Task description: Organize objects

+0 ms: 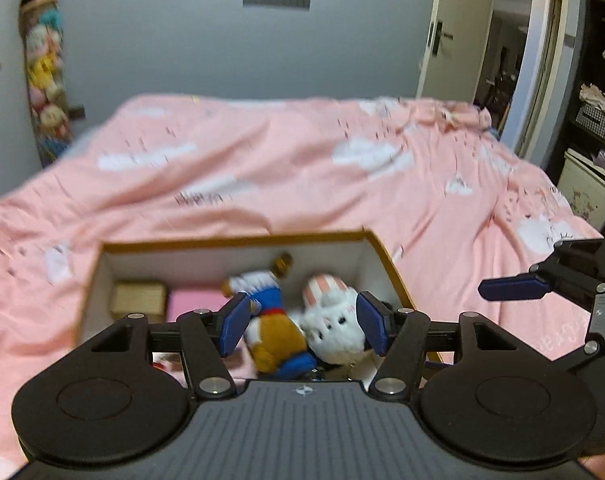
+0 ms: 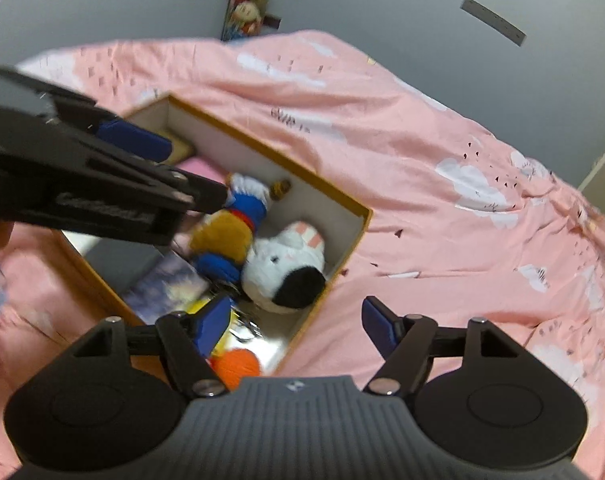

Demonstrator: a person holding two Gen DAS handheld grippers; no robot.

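An orange-rimmed cardboard box (image 1: pixel 230 240) (image 2: pixel 262 144) with white inner walls lies on the pink bed. In it lie a brown and blue plush toy (image 1: pixel 276 336) (image 2: pixel 226 232) and a white bunny plush (image 1: pixel 334 328) (image 2: pixel 286 264) with pink-striped ears. My left gripper (image 1: pixel 304 320) (image 2: pixel 194 172) hovers open over the box; both toys show between its blue pads, untouched. My right gripper (image 2: pixel 296 316) stands open over the box's near right corner, with nothing between its pads. One of its blue fingers (image 1: pixel 514 288) shows at the right of the left wrist view.
The box also holds a small tan box (image 1: pixel 138 300), a pink item (image 1: pixel 194 304), an orange ball (image 2: pixel 236 366) and a printed booklet (image 2: pixel 162 288). The pink cloud-print bedspread (image 1: pixel 302 168) surrounds it. Stuffed toys hang on the wall (image 1: pixel 46 80); a door and shelves (image 1: pixel 598 112) stand at the right.
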